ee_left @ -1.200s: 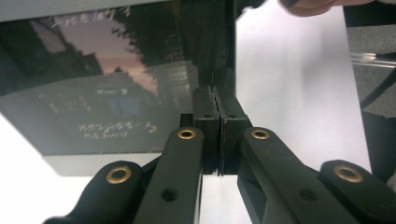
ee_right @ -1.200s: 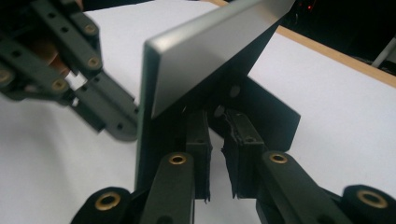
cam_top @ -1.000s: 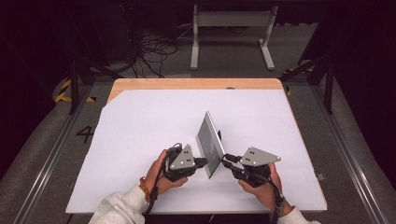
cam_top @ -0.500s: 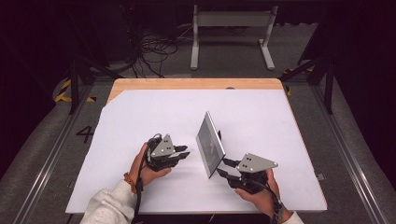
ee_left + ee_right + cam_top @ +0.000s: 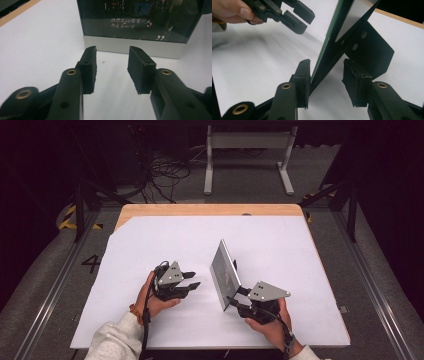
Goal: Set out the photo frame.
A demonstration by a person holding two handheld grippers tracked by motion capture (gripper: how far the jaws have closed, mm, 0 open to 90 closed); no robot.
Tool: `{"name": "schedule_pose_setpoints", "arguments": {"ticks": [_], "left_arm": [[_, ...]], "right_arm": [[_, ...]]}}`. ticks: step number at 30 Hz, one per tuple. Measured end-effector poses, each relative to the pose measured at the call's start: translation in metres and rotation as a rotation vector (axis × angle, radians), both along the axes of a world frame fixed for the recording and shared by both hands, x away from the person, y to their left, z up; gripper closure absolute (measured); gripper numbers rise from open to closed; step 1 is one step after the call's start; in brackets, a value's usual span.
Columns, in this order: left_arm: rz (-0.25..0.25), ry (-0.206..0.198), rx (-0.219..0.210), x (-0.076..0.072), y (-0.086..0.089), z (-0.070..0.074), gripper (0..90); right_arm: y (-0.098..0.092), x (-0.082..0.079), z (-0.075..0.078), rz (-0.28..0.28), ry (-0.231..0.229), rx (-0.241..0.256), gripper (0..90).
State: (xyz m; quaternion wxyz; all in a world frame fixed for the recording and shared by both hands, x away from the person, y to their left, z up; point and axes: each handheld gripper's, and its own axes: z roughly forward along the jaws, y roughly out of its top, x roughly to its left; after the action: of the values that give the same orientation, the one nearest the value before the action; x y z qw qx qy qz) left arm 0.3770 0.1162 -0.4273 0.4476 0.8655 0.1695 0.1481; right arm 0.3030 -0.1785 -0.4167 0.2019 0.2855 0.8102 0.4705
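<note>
A thin frame with a glossy dark face stands tilted on the white table, propped by a black back stand. In the left gripper view its face carries small white writing above a silver lower band. My right gripper is open and straddles the frame's near lower edge. Its left pad lies against the frame, while the right pad stands apart. My left gripper is open and empty, a short way left of the frame, with its jaws pointing at the face.
The table's wooden far edge shows beyond the white sheet. Behind the table on the floor lie a tangle of cables and a white metal stand. Metal rails run along both sides of the table.
My left gripper has drawn back leftward from the frame and now stands apart from it. The right gripper stays at the frame's near edge, and the frame keeps standing.
</note>
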Motion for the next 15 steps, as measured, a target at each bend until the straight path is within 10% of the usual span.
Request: {"name": "schedule_pose_setpoints", "arguments": {"ticks": [15], "left_arm": [[0.033, 0.023, -0.003, 0.012, -0.009, -0.005, 38.0]], "right_arm": [[-0.008, 0.000, 0.004, 0.048, 0.006, -0.016, 71.1]]}}
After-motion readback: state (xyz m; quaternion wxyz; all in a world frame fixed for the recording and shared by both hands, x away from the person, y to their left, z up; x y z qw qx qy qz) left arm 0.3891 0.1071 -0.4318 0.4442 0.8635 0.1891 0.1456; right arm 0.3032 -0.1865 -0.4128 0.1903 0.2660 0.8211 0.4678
